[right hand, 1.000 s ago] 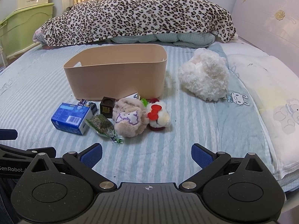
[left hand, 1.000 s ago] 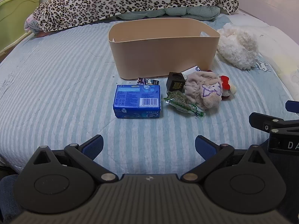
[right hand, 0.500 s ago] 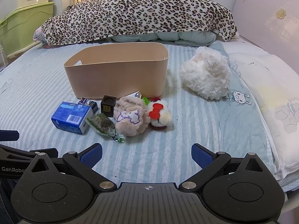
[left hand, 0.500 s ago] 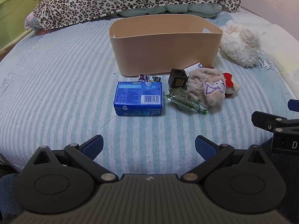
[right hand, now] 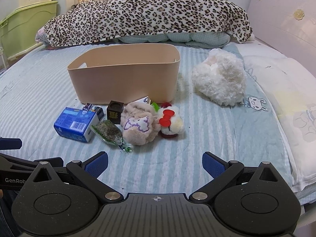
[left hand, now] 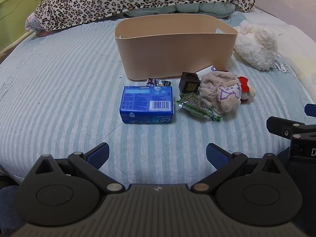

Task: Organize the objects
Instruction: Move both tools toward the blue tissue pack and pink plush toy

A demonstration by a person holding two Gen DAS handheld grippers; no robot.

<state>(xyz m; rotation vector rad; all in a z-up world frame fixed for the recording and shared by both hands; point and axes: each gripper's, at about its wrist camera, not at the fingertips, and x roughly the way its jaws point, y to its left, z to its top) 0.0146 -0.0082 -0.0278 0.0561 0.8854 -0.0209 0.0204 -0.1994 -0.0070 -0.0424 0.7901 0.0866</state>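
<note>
A tan bin (left hand: pixel 175 45) (right hand: pixel 126 79) stands on the striped bed. In front of it lie a blue box (left hand: pixel 147 103) (right hand: pixel 76 123), a black cube (left hand: pixel 189 84) (right hand: pixel 115 111), a green packet (left hand: pixel 195 105) (right hand: pixel 109 131), a beige plush (left hand: pixel 221 92) (right hand: pixel 139 125), a white plush with a red bow (left hand: pixel 246 90) (right hand: pixel 170 123), a small dark wrapper (left hand: pixel 159 82) and a white card (left hand: pixel 206 70). My left gripper (left hand: pixel 157 154) is open and empty, short of the blue box. My right gripper (right hand: pixel 155 163) is open and empty, short of the plushes.
A fluffy white plush (left hand: pixel 256 45) (right hand: pixel 220 78) lies right of the bin. A leopard-print blanket (right hand: pixel 150 13) is heaped at the back. A green storage box (right hand: pixel 23 23) stands at the far left. A pillow (right hand: pixel 292 90) lies at the right.
Both grippers have moved forward toward the objects, which look larger and lower in both views. Both stay open and empty.
</note>
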